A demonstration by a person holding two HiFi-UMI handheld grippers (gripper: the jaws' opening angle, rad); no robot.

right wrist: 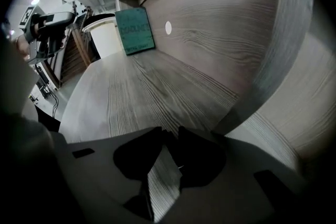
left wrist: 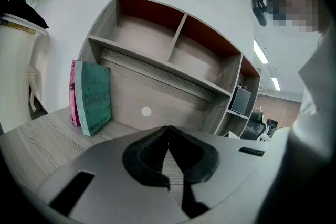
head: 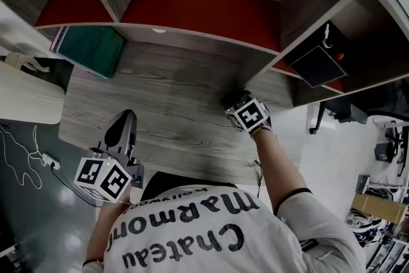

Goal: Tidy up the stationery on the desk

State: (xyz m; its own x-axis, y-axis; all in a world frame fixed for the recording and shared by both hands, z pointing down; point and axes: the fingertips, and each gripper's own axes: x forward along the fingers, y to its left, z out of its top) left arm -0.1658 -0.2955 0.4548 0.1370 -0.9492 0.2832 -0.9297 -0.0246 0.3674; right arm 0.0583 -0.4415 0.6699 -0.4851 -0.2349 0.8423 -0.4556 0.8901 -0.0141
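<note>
Left gripper (left wrist: 168,129) clenched empty, right gripper (right wrist: 169,134) open. Teal book (left wrist: 95,96), front-left of both, looks stiff, light; pinch top edge.

The person wears a white T-shirt (head: 211,233) with large dark lettering across the back. A dark band edges its short sleeve (head: 291,196). The left gripper (head: 126,117) has a black tapered front, and behind it sits the left marker cube (head: 102,177), white with black square markers. The right marker cube (head: 248,113) behind the right gripper (head: 231,99) looks the same. Seen close, both grippers have pale grey shells with black rectangular slots and black curved jaws.
</note>
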